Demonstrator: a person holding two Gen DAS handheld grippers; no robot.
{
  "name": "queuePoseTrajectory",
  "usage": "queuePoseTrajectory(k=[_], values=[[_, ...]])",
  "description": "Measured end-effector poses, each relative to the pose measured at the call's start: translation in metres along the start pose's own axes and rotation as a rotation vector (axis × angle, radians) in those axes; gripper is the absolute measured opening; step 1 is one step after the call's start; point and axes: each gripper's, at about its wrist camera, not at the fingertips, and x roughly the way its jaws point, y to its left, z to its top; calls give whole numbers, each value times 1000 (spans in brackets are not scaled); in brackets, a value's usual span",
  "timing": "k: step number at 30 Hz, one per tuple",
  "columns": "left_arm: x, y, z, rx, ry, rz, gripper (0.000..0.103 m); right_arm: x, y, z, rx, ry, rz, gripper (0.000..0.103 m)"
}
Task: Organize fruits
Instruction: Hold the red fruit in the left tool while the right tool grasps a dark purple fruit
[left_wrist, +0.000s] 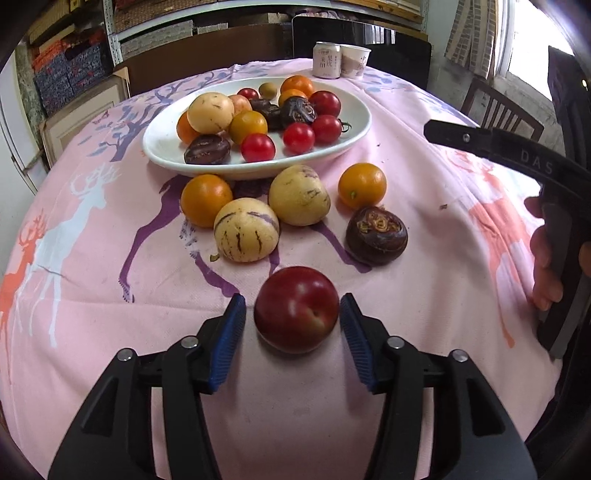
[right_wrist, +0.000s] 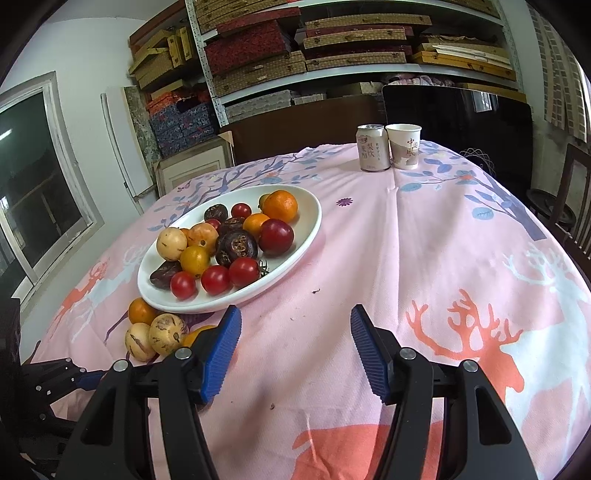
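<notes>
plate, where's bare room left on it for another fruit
Plate: bare strip along the near-left rim beside the dark fruit, and the right end past the red tomatoes. The middle and far side are crowded. On the cloth, right of the plate is bare as far as the can.

Behind the left gripper (left_wrist: 293, 319), a dark fruit (left_wrist: 246, 187) hides under the white plate's (left_wrist: 166, 147) rim (kind unclear); the can's (right_wrist: 373, 148) print is unreadable.

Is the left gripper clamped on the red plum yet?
No, open. The left gripper straddles the red plum, but slivers of tablecloth show between each blue pad and the fruit.
</notes>
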Motion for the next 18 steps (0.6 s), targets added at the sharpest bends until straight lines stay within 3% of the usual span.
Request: queuePoseTrajectory(k=[4, 7, 10, 11, 12, 14, 18], values=[[2, 4, 3, -24, -6, -25, 60, 4, -1, 1, 5, 18, 3, 62], [5, -1, 4, 6, 12, -29, 74, 4, -2, 1, 4, 14, 4, 62], [2, -4, 3, 19, -11, -11, 76, 4, -2, 1, 5, 15, 4, 62], [-1, -4, 2, 16, -31, -8, 69, 4, -2, 1, 6, 14, 4, 62], [-3, -3, 2, 10, -45, -3, 52, 4, -2, 1, 5, 14, 4, 62], [-3, -1, 1, 1, -47, -20, 40, 4, -2, 1, 4, 14, 3, 62], [-3, 0, 1, -5, -50, -22, 40, 4, -2, 1, 7, 12, 3, 62]])
